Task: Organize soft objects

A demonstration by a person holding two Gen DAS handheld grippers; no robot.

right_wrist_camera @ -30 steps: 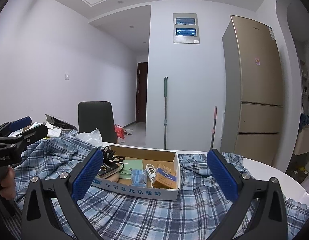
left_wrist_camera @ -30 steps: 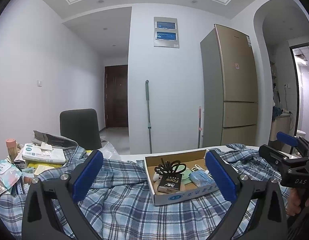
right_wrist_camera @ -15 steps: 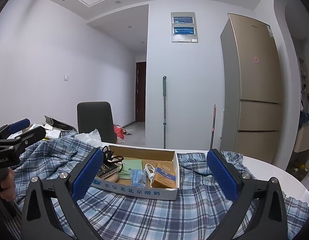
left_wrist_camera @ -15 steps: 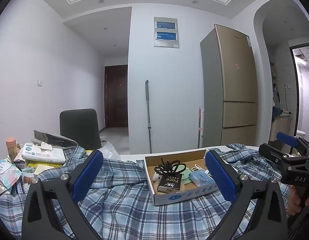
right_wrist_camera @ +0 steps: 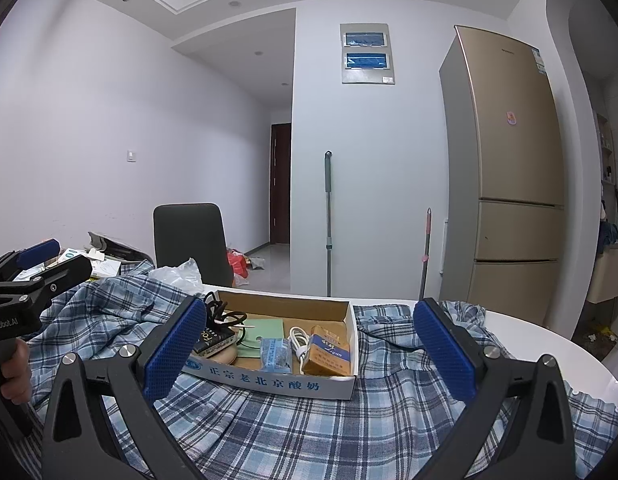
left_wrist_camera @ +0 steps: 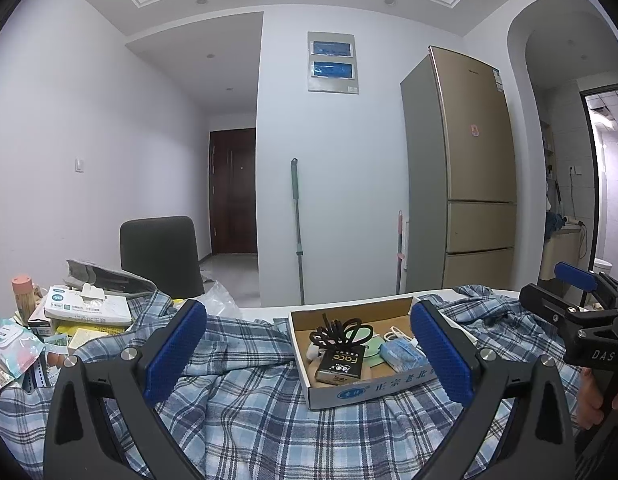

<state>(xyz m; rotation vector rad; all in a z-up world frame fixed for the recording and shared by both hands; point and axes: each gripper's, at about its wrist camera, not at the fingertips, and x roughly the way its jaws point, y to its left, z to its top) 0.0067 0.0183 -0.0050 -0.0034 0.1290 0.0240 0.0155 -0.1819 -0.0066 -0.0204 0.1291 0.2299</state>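
Left wrist view: the left gripper fills the lower frame with its 2 blue-padded fingers spread wide apart and nothing between them. Below and beyond them a blue plaid shirt lies rumpled across the desk, covering most of the lower half of the frame. A shallow cardboard box sits on the shirt at lower centre, just right of the midline. It holds a tangle of black cord, a dark packet and a blue packet. At the lower left edge, a tissue pack tops a heap of small items. At the right edge the right gripper enters the frame, held by a hand.

Right wrist view: the right gripper likewise has its fingers wide apart and empty. The shirt spreads across the lower frame, with the box resting on it at lower centre. An orange carton and a white cable lie at the box's right end. The left gripper appears at the left edge, its fingers close to one another in this side-on view. A dark chair stands behind the desk at centre left, and a gold refrigerator occupies the right side.
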